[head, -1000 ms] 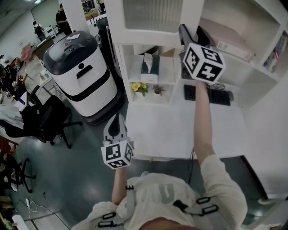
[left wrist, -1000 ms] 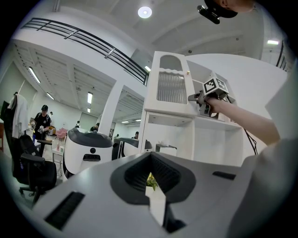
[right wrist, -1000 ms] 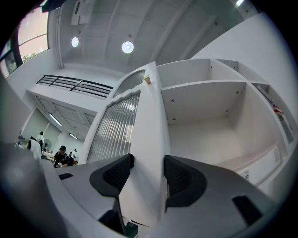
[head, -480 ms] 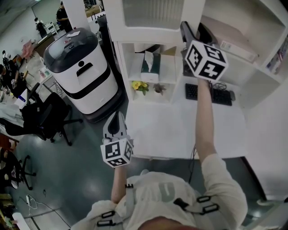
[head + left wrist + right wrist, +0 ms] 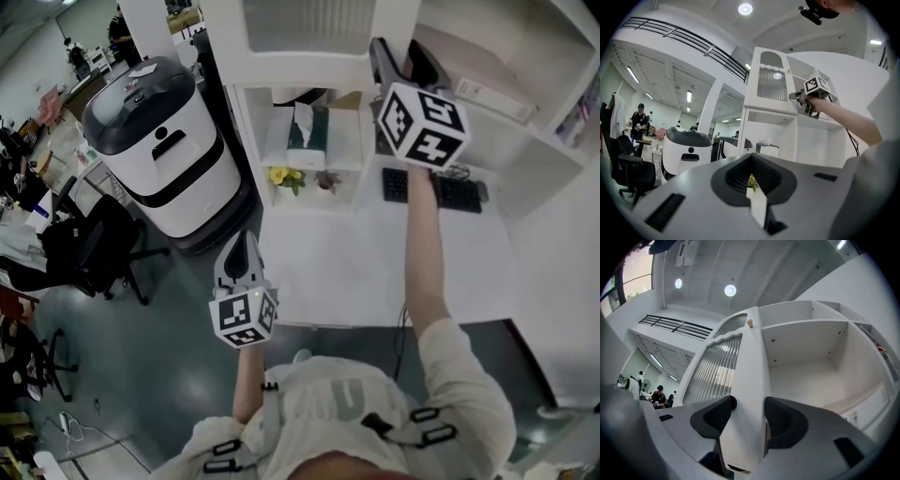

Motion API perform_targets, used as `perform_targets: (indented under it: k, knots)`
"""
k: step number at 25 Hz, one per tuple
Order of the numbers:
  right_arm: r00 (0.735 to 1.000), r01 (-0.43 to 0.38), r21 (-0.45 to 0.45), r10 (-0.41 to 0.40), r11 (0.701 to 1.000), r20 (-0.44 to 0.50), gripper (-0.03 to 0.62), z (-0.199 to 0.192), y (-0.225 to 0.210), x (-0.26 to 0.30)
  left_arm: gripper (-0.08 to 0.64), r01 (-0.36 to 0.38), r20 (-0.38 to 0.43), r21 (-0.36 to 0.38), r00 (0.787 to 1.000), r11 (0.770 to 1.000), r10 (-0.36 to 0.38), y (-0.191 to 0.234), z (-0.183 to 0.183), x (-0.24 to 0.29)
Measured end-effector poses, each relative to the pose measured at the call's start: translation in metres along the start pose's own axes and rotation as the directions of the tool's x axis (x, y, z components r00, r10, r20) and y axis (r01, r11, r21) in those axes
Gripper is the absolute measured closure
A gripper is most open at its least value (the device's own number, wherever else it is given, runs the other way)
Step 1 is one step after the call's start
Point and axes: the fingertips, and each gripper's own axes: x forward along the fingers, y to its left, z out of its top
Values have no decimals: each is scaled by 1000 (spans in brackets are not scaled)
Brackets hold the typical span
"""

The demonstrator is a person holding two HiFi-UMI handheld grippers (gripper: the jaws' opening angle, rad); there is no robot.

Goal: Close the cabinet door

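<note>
Door [image 5: 740, 376] of the upper cabinet [image 5: 806, 366] stands open, swung out in front of the cabinet's bare compartment. It is seen edge-on from the right gripper view. White frame, ribbed glass pane.

Right gripper [image 5: 747, 404]: jaws wide apart and set astride the door's free edge, one pad on the outer face and one on the inner. Both look to be in contact with the frame, so it reads as a grip on the door. The arm is raised to cabinet height.

Left gripper [image 5: 751, 159]: jaws all but together with nothing between them. It is held low, well below and away from the cabinet, and idle.

Handling, judged:
- Stiff panel, probably light, and should swing on its hinges with little push.
- The painted frame looks smooth, so pads may slide along it. Guiding it through its arc should do better than dragging.
- The pane is the fragile part, so keep pads on the frame only.
- The free edge, far from the hinge side, gives the best leverage, and the present hold suits.
- The inner jaw must come clear before the door meets the cabinet, or it gets pinched.
- Slamming would jar the glass.
</note>
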Motion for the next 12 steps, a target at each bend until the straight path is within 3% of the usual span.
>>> perform_targets:
  k: [12]
  knots:
    - [1000, 12, -3, -12, 1000, -21, 377, -2, -3, -5, 556, 17, 7, -5, 1000, 1000, -17, -1, 2, -9]
